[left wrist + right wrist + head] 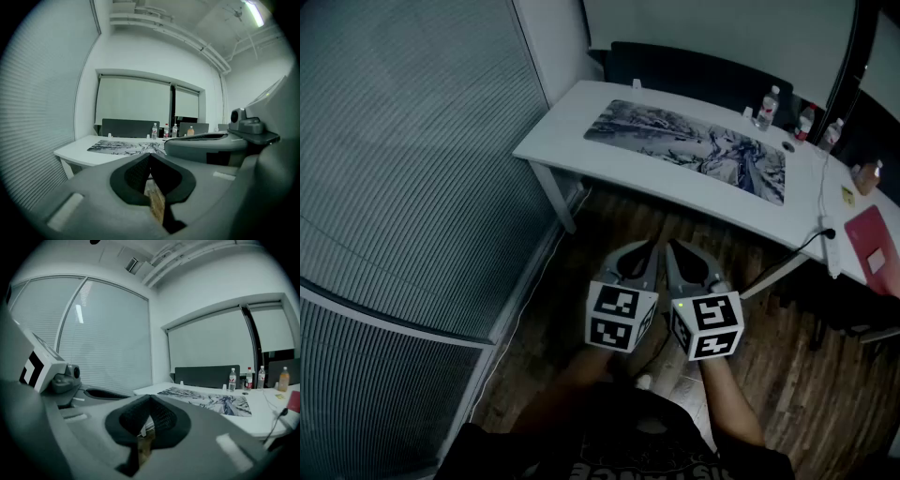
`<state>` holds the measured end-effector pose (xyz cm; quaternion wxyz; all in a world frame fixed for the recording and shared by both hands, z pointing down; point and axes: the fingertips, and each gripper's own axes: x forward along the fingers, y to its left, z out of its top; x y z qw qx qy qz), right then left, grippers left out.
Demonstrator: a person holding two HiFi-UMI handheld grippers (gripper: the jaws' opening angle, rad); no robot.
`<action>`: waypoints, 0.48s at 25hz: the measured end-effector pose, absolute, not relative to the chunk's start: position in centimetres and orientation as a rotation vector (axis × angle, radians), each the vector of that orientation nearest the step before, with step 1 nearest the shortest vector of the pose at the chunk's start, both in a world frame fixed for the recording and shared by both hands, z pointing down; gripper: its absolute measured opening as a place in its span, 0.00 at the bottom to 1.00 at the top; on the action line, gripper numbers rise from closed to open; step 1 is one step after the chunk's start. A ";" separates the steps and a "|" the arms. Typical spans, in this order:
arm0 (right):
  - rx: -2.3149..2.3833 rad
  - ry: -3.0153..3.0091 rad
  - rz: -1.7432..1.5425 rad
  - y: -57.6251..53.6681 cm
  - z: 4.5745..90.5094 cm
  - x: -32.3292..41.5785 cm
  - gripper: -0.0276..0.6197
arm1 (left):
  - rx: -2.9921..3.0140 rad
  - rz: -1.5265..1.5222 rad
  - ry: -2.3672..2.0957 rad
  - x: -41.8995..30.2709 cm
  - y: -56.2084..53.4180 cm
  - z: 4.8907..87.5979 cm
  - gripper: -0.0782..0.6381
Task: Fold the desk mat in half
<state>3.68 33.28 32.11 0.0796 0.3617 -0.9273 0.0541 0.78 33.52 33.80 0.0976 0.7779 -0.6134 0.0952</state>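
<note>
Clearly pre-start: desk mat (689, 148) flat on table (567, 127), 12 o'clock, untouched. Left claw (648, 249), right claw (676, 247) pinched together, empty. Next, likely: step closer, part jaws, grip mat edge.

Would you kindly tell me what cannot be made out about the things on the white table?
Desk mat: its print is too small and dim in every view.
Bottle nearest the mat: label too small in every view.
Red item: cut off by the head view's right edge.
</note>
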 end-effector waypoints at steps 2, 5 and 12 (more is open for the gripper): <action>1.082 -2.780 0.159 33.2 32.1 3.5 0.05 | 2.303 0.283 -1.817 0.6 33.4 33.8 0.12; 1.088 -2.787 0.159 32.9 32.1 3.3 0.05 | 2.299 0.285 -1.818 0.4 33.1 33.9 0.12; 1.118 -2.769 0.175 30.8 32.8 2.9 0.05 | 2.297 0.289 -1.799 -0.4 31.0 34.7 0.12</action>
